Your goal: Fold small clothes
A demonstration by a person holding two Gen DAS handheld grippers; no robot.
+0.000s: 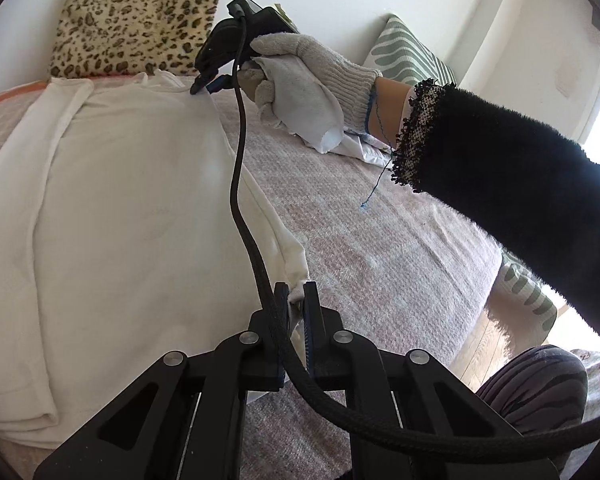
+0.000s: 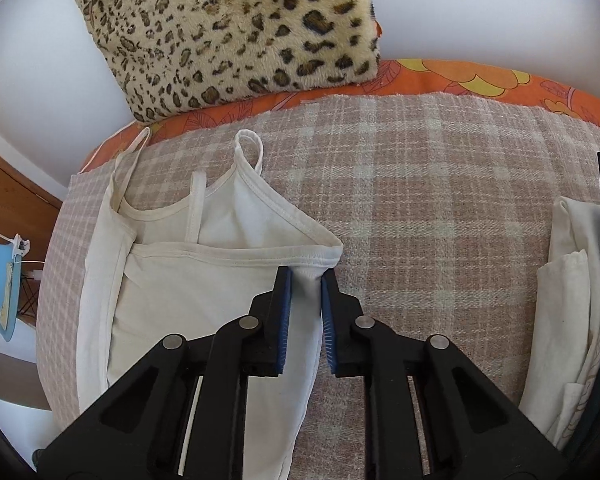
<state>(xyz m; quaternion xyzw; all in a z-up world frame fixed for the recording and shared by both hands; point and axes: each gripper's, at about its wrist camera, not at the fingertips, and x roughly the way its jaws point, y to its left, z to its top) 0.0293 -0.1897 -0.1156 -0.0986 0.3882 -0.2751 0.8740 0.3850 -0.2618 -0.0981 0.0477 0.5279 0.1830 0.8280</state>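
Observation:
A white camisole (image 1: pixel 120 208) lies flat on the checked blanket (image 1: pixel 380 248), its straps toward the leopard pillow. My left gripper (image 1: pixel 296 292) is shut on the camisole's bottom right corner. My right gripper (image 2: pixel 306 276) straddles the camisole (image 2: pixel 204 280) at its top right corner by the armhole; its jaws stand narrowly apart with the fabric between the blue pads (image 2: pixel 284 320). In the left wrist view the right gripper (image 1: pixel 202 84) touches the far top edge, held by a gloved hand (image 1: pixel 312 76).
A leopard pillow (image 2: pixel 236 28) leans on the wall behind. An orange floral sheet (image 2: pixel 460 80) edges the blanket (image 2: pixel 440 208). Folded white clothes (image 2: pixel 568 300) lie at the right. A green striped cushion (image 1: pixel 408 52) and a black cable (image 1: pixel 240 184) show in the left wrist view.

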